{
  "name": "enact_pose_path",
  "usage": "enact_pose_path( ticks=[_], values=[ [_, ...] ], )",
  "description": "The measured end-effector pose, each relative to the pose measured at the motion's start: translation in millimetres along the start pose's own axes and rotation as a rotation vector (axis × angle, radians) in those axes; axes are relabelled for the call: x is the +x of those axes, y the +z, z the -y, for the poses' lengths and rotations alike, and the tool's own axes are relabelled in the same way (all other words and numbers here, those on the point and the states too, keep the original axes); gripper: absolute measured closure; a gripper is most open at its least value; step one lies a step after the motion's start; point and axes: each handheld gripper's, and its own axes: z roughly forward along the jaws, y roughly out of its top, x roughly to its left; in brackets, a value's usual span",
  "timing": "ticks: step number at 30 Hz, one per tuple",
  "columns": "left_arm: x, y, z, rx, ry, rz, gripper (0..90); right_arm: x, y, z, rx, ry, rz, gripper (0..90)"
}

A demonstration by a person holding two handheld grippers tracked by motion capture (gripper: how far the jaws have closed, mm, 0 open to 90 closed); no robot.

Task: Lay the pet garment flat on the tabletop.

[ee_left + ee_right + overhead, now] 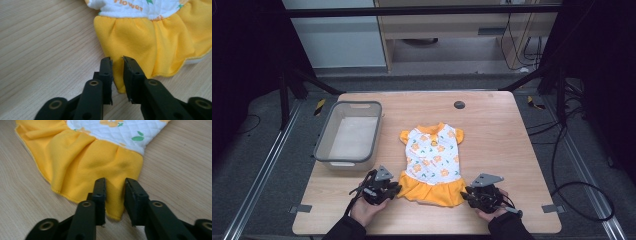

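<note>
While the dress (pixel 433 162) lies flat mid-table (pixel 492 130), right of the bin (pixel 349 132), we see our left gripper (pixel 117 72) and right gripper (pixel 114 195) each narrowed around a corner of its yellow hem, fabric between the jaws.

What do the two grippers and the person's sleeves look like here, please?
Both the left gripper and the right gripper are black, each topped by a grey three-cornered plate. Their fingers are flat black bars on arms with brass-coloured rivets. A thin black cable trails from each. The sleeves are dark.
</note>
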Motion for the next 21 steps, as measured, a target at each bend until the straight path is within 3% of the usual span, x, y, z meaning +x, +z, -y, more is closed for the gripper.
enact_pose_path(
  ticks=[4,7,9,16,21],
  values=[
    [-2.4,0.7,-0.9,0.008,0.008,-0.009,85.5,0.6,0.3,-1.5,0.01,0.004,-0.003,82.7],
    [-2.1,0.5,-1.6,0.01,0.001,-0.007,88.2,0.6,0.2,-3.0,0.021,0.004,-0.011,84.1],
    [-2.4,-1.5,-1.5,0.003,0.019,-0.018,88.8,-0.6,-0.4,-3.6,0.02,0.012,-0.028,84.2],
    [2.0,-34.8,-1.1,-0.094,-0.027,0.001,89.3,-4.1,-17.0,-7.8,-0.031,0.031,-0.076,84.0],
    [4.2,-52.2,6.1,-0.112,-0.063,0.004,89.4,-7.5,-28.4,-9.8,-0.052,0.062,-0.113,83.7]
  ],
)
